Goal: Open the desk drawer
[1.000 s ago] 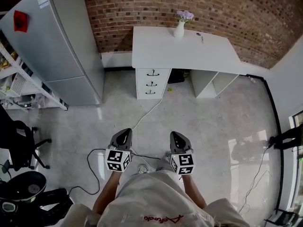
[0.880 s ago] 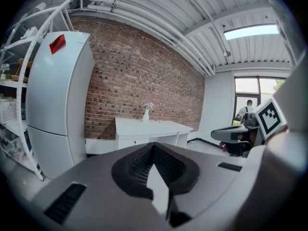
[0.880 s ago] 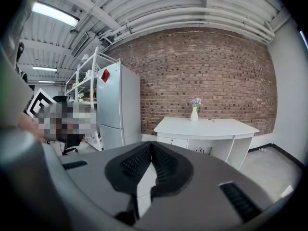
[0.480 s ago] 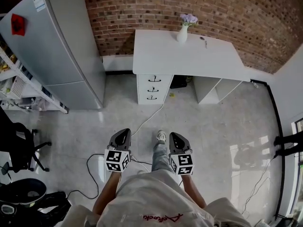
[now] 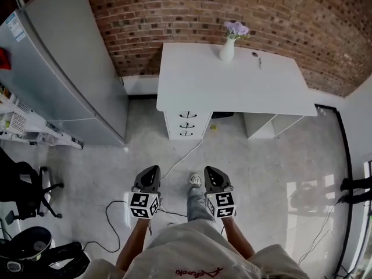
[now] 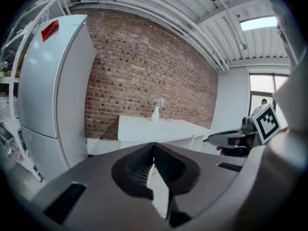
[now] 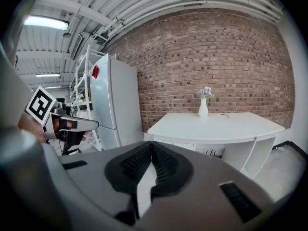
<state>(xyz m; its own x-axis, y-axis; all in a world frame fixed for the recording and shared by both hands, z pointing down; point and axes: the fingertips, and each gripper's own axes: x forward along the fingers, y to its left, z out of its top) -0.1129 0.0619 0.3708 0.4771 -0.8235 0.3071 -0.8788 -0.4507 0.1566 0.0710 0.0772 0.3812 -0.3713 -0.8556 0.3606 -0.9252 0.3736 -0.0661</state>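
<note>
- Left tongs (image 5: 149,176): tips pressed together, nothing between them, held out front and aimed ahead.
- Right tongs (image 5: 210,176): same story, closed right down and empty, alongside the left pair with a gap between the two.
- Just below them, a shoe (image 5: 196,181), and a dark cable (image 5: 181,151) snaking over the grey floor (image 5: 261,156) toward the furniture.
- Ahead, well apart from both tongs, sits the drawer unit (image 5: 186,124). It has three white drawers stacked, each with a dark handle, all flush and shut. It is tucked under the left end of the white tabletop (image 5: 232,83).
- On that tabletop, a white vase (image 5: 227,50) of purple flowers stands near the brick wall (image 5: 244,7). A grey fridge (image 5: 64,68) stands off to the left.
- My read: this is the approach, nothing touched yet, task barely begun.
- The next move calls for closing the distance and dropping to drawer height. Then one pair of tongs has to spread, line up over a handle and pull straight back. Which of the three drawers is meant, I can't tell.
</note>
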